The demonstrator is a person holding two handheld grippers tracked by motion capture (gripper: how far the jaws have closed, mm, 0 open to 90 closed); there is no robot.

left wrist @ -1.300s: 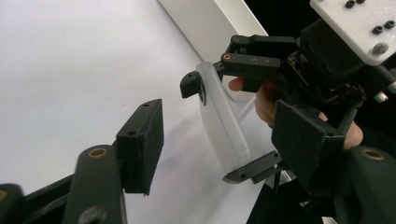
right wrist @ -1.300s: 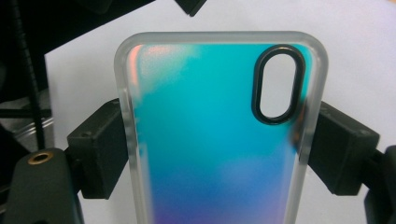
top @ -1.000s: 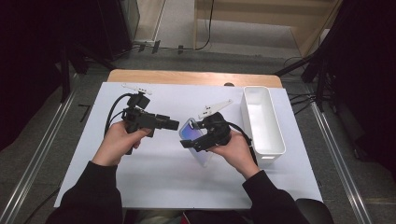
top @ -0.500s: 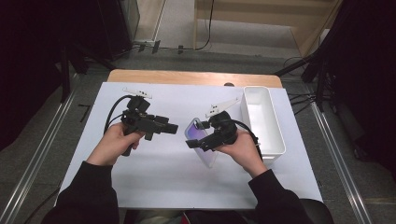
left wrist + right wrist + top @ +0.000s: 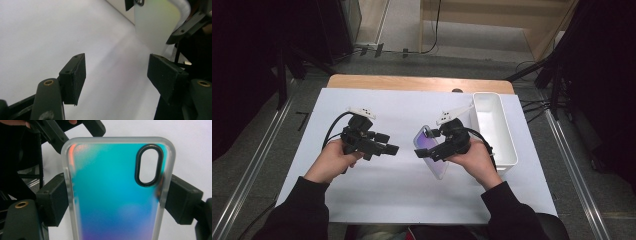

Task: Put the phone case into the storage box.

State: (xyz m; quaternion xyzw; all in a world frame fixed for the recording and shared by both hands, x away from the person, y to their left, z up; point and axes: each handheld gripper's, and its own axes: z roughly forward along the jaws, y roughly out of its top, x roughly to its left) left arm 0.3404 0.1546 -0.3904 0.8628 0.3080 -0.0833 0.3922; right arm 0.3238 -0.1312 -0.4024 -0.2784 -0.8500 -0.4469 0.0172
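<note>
Right claw holds a phone case; left claw is empty.

The right claw [image 5: 428, 152] is clamped on the two long edges of a shiny blue-purple phone case [image 5: 430, 150], near its camera hole, and holds it tilted above the middle of the white surface [image 5: 402, 195]. The left claw [image 5: 390, 148] has its jaws apart with nothing between them, and it points at the case across a small gap. A white bin [image 5: 493, 129] stands by the right edge of the surface, just behind the right hand [image 5: 477, 160]. There is lots of open room in front of both hands and to the far left.
</note>
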